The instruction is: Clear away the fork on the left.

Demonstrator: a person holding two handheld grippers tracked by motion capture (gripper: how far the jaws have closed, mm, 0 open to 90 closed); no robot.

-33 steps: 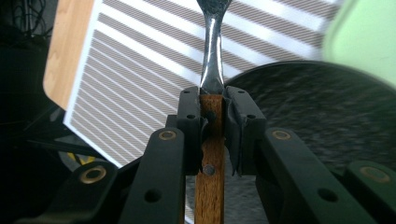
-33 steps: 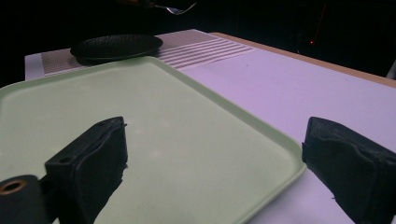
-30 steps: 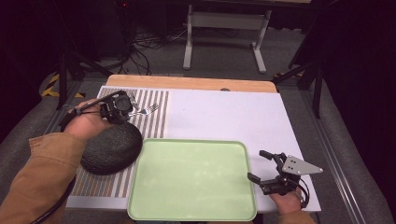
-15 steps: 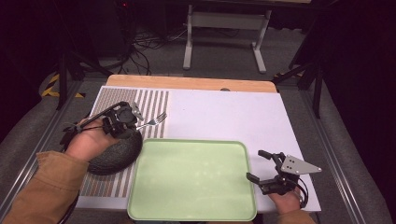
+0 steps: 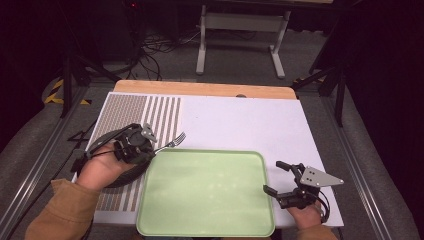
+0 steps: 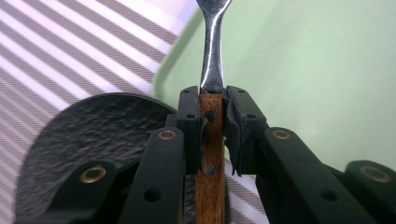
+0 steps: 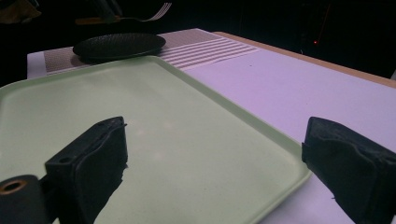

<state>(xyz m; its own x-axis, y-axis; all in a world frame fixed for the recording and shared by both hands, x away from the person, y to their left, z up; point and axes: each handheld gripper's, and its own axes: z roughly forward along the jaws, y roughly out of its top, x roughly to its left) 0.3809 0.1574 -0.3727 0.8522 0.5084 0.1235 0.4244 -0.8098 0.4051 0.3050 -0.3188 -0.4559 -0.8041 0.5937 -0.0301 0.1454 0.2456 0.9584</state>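
At the left of the high view, the left gripper (image 5: 150, 146) clamps a wooden-handled fork (image 6: 211, 93), light, stiff, probably slippery on its steel neck, so best held by the wood, above the black plate (image 6: 88, 140), while the right gripper (image 5: 283, 177) sits agape beside the green tray (image 5: 210, 195).

The left hand-held gripper (image 5: 136, 146) is clamped tight, while the right hand-held gripper (image 5: 280, 177) gapes wide.

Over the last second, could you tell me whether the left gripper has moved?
Yes: the left gripper, holding the fork, has come toward the person, nearer the green tray.
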